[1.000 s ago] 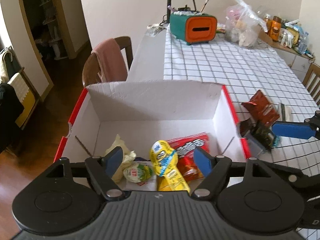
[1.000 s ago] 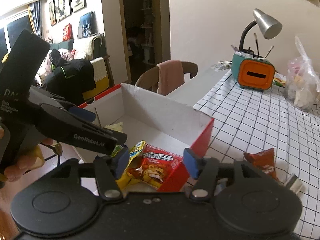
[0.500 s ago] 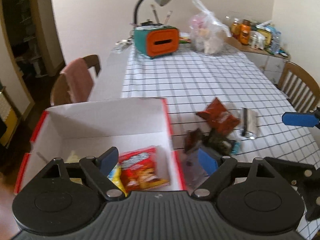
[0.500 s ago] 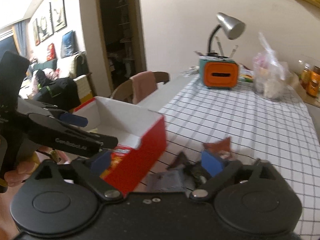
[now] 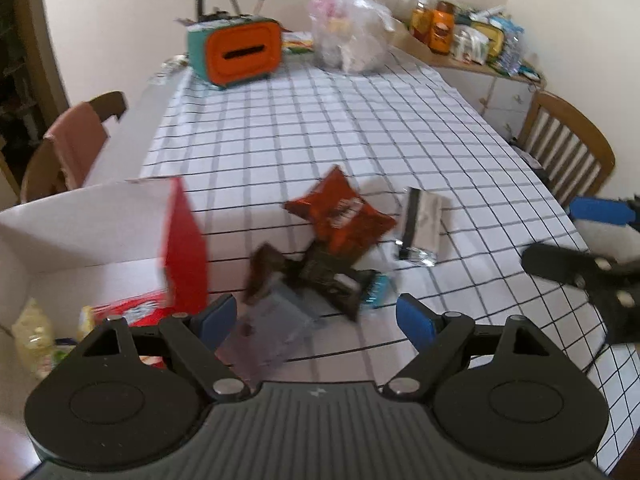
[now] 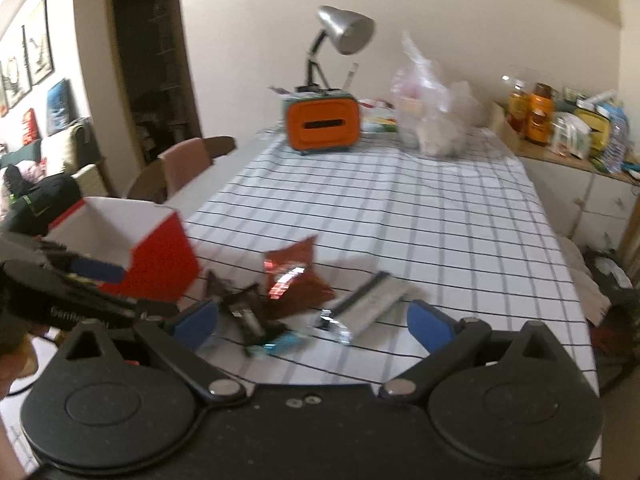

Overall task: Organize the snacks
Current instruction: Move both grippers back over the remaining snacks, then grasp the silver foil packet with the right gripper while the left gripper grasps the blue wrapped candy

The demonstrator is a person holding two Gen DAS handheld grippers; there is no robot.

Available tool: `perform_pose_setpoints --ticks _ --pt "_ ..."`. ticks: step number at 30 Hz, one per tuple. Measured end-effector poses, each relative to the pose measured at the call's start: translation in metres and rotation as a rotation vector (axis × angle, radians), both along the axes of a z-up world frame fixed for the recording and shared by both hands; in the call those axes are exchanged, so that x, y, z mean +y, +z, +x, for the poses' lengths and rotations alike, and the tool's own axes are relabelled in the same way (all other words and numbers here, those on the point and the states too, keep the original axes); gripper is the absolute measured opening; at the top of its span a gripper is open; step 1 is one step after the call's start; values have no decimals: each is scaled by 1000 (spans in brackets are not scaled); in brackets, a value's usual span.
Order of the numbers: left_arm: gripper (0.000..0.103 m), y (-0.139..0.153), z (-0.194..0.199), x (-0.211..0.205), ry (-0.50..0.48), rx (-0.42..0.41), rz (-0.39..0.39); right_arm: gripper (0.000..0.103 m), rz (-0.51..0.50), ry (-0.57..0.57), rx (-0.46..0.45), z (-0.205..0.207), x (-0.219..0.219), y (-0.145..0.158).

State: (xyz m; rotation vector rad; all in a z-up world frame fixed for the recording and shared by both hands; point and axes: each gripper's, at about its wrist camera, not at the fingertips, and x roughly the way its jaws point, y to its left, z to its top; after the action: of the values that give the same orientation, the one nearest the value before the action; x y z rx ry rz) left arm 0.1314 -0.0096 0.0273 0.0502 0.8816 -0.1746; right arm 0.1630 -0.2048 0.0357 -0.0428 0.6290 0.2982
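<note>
A red box with a white inside stands at the table's left edge and holds a red snack pack and a pale packet. It also shows in the right wrist view. On the checked cloth lie a red-brown chip bag, dark wrappers, a grey packet and a silver packet. My left gripper is open and empty above the pile. My right gripper is open and empty, short of the silver packet.
An orange and teal box with a desk lamp and a clear plastic bag stand at the far end. A cabinet with jars is at the right. Chairs stand at the left and right.
Both grippers have swung right, away from over the box and toward the snack pile on the cloth. Both stay open and empty.
</note>
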Motion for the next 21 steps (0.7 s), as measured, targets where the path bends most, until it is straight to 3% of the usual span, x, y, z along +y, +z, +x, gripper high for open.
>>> perform_pose_setpoints --ticks 10,21 --pt "87 -33 26 -50 -113 43 0 101 -41 -122 76 60 -25 -36" --pt "87 -59 44 -70 -209 71 26 99 -68 -122 143 107 -9 -67"
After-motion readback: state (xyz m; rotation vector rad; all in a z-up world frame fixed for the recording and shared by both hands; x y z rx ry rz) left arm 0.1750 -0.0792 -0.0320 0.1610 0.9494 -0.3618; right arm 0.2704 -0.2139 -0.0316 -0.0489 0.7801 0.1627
